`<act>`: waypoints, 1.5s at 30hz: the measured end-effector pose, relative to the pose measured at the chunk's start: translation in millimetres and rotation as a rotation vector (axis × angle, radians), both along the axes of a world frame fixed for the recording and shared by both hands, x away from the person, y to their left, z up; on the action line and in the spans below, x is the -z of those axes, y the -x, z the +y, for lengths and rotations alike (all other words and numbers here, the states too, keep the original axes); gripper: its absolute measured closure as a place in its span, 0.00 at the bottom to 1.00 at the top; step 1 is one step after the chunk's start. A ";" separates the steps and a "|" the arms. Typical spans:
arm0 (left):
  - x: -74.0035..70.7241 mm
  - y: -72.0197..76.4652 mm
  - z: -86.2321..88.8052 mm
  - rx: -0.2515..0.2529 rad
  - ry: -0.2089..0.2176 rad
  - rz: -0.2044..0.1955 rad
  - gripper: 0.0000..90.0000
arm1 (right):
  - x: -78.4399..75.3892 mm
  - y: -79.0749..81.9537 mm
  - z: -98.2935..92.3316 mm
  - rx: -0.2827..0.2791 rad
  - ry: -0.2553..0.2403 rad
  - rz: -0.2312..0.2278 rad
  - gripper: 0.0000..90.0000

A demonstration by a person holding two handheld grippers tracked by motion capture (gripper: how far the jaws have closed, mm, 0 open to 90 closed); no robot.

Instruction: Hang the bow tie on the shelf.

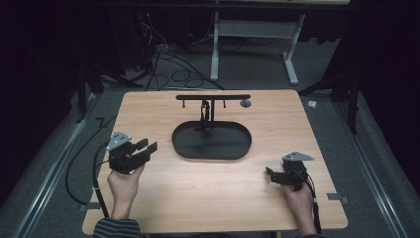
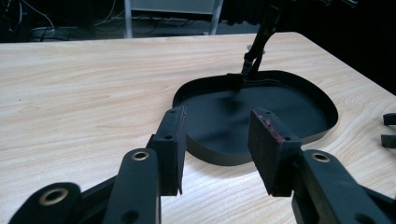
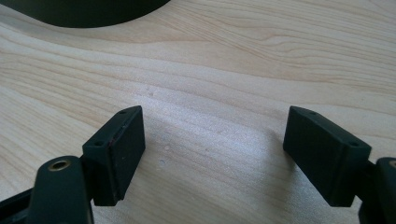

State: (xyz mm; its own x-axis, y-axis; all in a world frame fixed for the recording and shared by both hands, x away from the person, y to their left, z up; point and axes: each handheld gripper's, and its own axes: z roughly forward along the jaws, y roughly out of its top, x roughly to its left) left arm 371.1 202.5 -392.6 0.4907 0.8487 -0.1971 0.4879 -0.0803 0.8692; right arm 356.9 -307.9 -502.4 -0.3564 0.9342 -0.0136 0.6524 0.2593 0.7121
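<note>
A black oval tray (image 1: 213,157) lies in the middle of the wooden table (image 1: 198,193), and its rim (image 2: 219,157) shows just beyond my left gripper's jaws. A black T-shaped stand (image 1: 213,97) rises from the tray's far side, with something dark hanging on its post (image 2: 257,46). My left gripper (image 1: 147,146) (image 2: 218,115) is held left of the tray, pointing at it, open with nothing between its pads. My right gripper (image 1: 270,173) (image 3: 212,114) is low over bare table, right of the tray and nearer the person. It is wide open and empty, with the tray's edge (image 3: 84,11) ahead of it.
A small grey disc (image 1: 245,103) lies on the table by the stand's right end. Beyond the table's far edge are cables (image 1: 168,69) on the floor and a white desk frame (image 1: 252,44). My right gripper's jaw tips (image 2: 390,128) show at the edge of the left gripper view.
</note>
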 end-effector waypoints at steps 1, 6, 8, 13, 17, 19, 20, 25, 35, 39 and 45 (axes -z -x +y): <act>0.0 0.0 0.0 0.000 0.000 0.000 0.64 | 0.0 0.0 0.0 0.000 0.000 0.000 0.24; 5.2 2.0 3.6 -0.009 0.011 0.011 0.63 | 0.0 0.0 0.0 0.000 0.000 0.000 0.24; 6.7 2.9 4.4 -0.012 0.012 0.012 0.63 | 0.0 0.0 0.0 0.001 0.000 0.000 0.24; 13.0 6.9 8.3 -0.022 0.017 0.018 0.62 | 0.1 0.0 -0.1 -0.001 0.001 -0.001 0.24; 15.9 8.6 10.7 -0.030 0.019 0.022 0.62 | 0.1 0.0 0.0 -0.001 0.000 -0.001 0.24; 19.6 9.5 12.5 -0.033 0.018 0.032 0.62 | 0.1 0.0 -0.1 -0.001 0.001 -0.001 0.24; 20.8 9.7 12.9 -0.034 0.018 0.037 0.62 | 0.1 0.0 -0.1 -0.001 0.001 -0.001 0.24; 25.2 10.6 14.3 -0.040 0.023 0.045 0.61 | 0.1 0.0 0.0 -0.001 0.001 -0.001 0.24; 36.8 14.0 15.3 -0.050 0.014 0.069 0.60 | 0.1 0.0 0.0 -0.001 0.000 -0.001 0.24; 41.8 14.5 16.3 -0.052 0.018 0.084 0.59 | 0.1 0.0 0.0 0.000 0.001 -0.001 0.24; 47.4 15.6 16.4 -0.060 0.017 0.097 0.58 | 0.1 0.0 -0.1 -0.001 0.001 -0.001 0.24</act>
